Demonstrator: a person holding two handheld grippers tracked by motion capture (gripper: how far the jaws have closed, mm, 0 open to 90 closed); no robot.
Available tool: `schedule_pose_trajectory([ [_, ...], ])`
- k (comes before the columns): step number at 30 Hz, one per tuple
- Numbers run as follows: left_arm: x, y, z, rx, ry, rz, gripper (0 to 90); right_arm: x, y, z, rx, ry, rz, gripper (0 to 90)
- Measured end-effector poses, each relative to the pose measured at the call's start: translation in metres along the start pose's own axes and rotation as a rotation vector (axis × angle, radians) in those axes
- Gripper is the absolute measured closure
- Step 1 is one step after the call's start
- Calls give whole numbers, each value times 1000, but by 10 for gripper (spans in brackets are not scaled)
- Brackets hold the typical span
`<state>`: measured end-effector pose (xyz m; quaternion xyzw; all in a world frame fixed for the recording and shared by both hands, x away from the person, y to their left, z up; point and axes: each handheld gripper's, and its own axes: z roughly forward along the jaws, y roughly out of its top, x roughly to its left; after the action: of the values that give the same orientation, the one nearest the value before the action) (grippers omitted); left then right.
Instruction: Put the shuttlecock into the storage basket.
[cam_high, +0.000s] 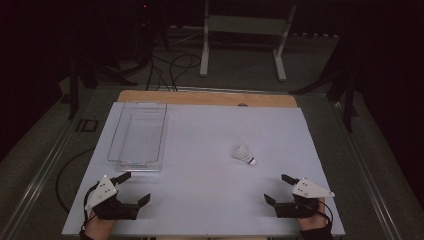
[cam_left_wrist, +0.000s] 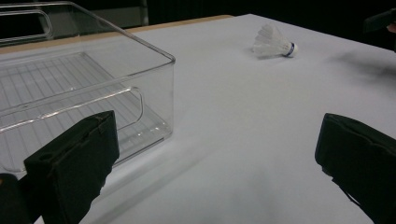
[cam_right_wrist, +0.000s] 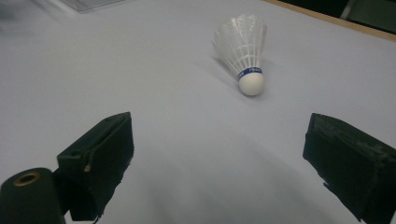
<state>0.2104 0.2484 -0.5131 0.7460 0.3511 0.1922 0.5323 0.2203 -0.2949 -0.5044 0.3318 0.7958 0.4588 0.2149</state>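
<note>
A white shuttlecock (cam_high: 244, 154) lies on its side on the white table (cam_high: 210, 135), right of centre, its cork end toward the near right. The right gripper view shows the shuttlecock (cam_right_wrist: 243, 51) just ahead of the jaws, with a blue band above the cork. My right gripper (cam_high: 279, 189) rests open near the front right edge, nothing between its jaws. A clear plastic bin (cam_high: 138, 135) stands empty at the left. My left gripper (cam_high: 133, 187) sits open just in front of the bin (cam_left_wrist: 79, 88). The left gripper view also shows the shuttlecock (cam_left_wrist: 273, 43) far off.
A wooden strip (cam_high: 207, 97) runs along the table's far edge. Beyond it stand a white frame (cam_high: 243, 30) and cables (cam_high: 167, 67) on the floor. Dark stands flank the table on both sides.
</note>
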Motion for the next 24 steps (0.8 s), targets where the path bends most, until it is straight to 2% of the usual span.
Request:
schedule_pose_trajectory([
  [4, 0, 0, 0, -4, -4, -3, 5, 0, 3, -4, -6, -31, -2, 87],
  [9, 0, 0, 0, -5, -4, -2, 5, 0, 4, -5, 11, -36, 6, 86],
  [14, 0, 0, 0, -5, -6, -5, 5, 4, 8, -5, 30, -45, -20, 86],
  [18, 0, 0, 0, -5, -4, -4, 5, 8, 13, -8, 22, -50, -42, 86],
  [24, 1, 0, 0, -7, -4, -9, 5, 8, 22, -13, 15, -39, -23, 81],
])
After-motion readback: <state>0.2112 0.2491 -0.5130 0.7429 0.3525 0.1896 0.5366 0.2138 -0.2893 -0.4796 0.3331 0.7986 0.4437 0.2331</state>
